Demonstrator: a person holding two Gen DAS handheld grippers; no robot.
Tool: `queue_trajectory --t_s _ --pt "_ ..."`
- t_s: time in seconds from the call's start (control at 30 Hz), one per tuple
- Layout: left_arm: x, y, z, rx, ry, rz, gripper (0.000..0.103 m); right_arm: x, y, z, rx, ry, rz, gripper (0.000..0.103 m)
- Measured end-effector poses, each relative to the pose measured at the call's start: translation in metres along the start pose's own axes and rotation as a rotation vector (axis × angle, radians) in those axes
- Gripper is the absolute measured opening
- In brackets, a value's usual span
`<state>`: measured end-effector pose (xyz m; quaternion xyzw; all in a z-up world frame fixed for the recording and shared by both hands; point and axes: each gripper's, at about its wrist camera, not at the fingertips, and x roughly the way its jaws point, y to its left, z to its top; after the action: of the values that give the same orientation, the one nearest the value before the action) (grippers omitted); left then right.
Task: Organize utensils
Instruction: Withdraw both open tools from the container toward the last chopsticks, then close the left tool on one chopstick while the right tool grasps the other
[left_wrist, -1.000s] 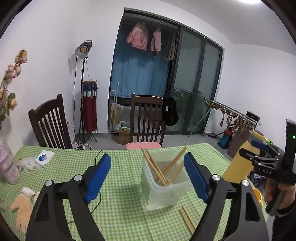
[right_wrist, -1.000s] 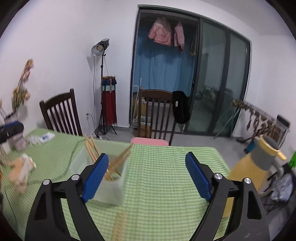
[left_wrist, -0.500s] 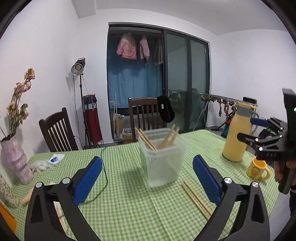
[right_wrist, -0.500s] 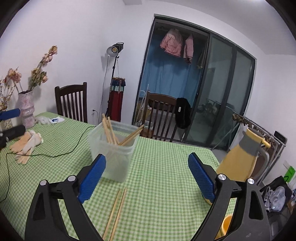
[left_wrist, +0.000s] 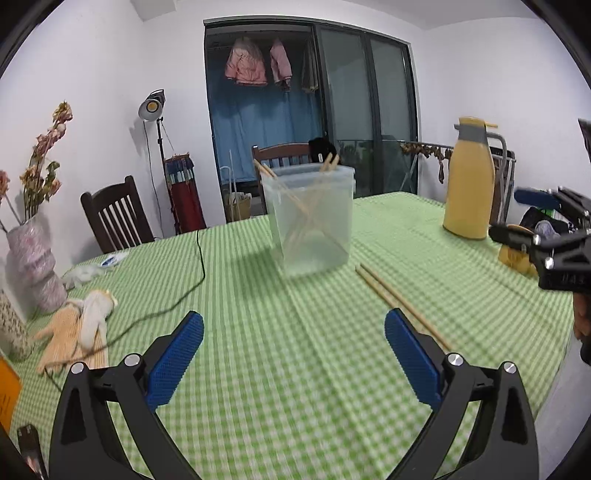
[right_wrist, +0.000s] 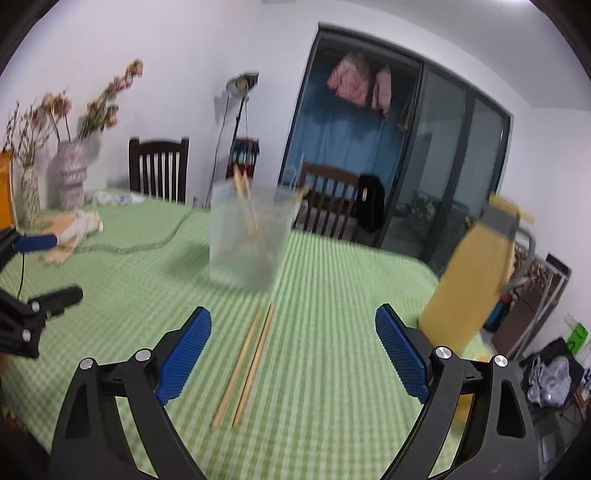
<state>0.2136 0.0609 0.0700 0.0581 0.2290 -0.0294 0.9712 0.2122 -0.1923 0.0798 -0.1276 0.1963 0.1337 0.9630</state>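
Translucent plastic tub (left_wrist: 309, 218) holds wooden chopsticks (left_wrist: 295, 206); both grippers (left_wrist: 293, 354) (right_wrist: 293, 350) lower than before, jaws wide, empty; left's just widened.

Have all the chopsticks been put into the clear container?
No, two chopsticks lie loose on the green tablecloth in front of the clear container.

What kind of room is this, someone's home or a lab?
Most likely a home dining room. A table with a green checked cloth has wooden chairs around it, a yellow thermos jug and a vase of dried flowers stand on it, and pink jackets hang by the balcony door.
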Motion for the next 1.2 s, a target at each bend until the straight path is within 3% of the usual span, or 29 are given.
queue_trajectory --t_s 0.23,0.37,0.53,0.63,0.7,0.8,0.9,0.93,0.97,1.03,1.2 --pt "-0.013 -0.011 -0.049 -0.067 0.085 -0.005 0.095 0.002 0.021 -0.055 -0.005 0.130 0.051 0.087" --pt "-0.007 -0.021 -0.070 -0.119 0.161 -0.053 0.095 0.013 0.025 -0.074 0.005 0.201 0.079 0.087" --pt "0.004 -0.038 -0.069 -0.066 0.181 -0.041 0.095 0.037 0.026 -0.069 0.024 0.242 0.086 0.073" --pt "0.010 -0.041 -0.063 -0.055 0.200 -0.026 0.095 0.058 0.028 -0.065 0.035 0.290 0.105 0.058" --pt "0.015 -0.042 -0.063 -0.056 0.221 -0.010 0.095 0.074 0.030 -0.065 0.031 0.337 0.119 0.033" --pt "0.018 -0.042 -0.061 -0.058 0.232 0.002 0.095 0.092 0.034 -0.069 0.012 0.395 0.144 0.029" --pt "0.023 -0.042 -0.055 -0.071 0.242 -0.006 0.095 0.097 0.037 -0.071 0.002 0.399 0.164 0.027" --pt "0.026 -0.042 -0.052 -0.073 0.244 -0.012 0.095 0.096 0.037 -0.073 0.004 0.398 0.171 0.024" --pt "0.030 -0.044 -0.050 -0.075 0.247 -0.023 0.095 0.095 0.037 -0.073 0.013 0.400 0.190 0.007" --pt "0.037 -0.049 -0.045 -0.084 0.253 -0.051 0.095 0.095 0.032 -0.076 0.043 0.402 0.198 0.006" --pt "0.076 -0.078 -0.032 -0.094 0.311 -0.209 0.094 0.089 0.005 -0.088 0.105 0.397 0.182 0.005"
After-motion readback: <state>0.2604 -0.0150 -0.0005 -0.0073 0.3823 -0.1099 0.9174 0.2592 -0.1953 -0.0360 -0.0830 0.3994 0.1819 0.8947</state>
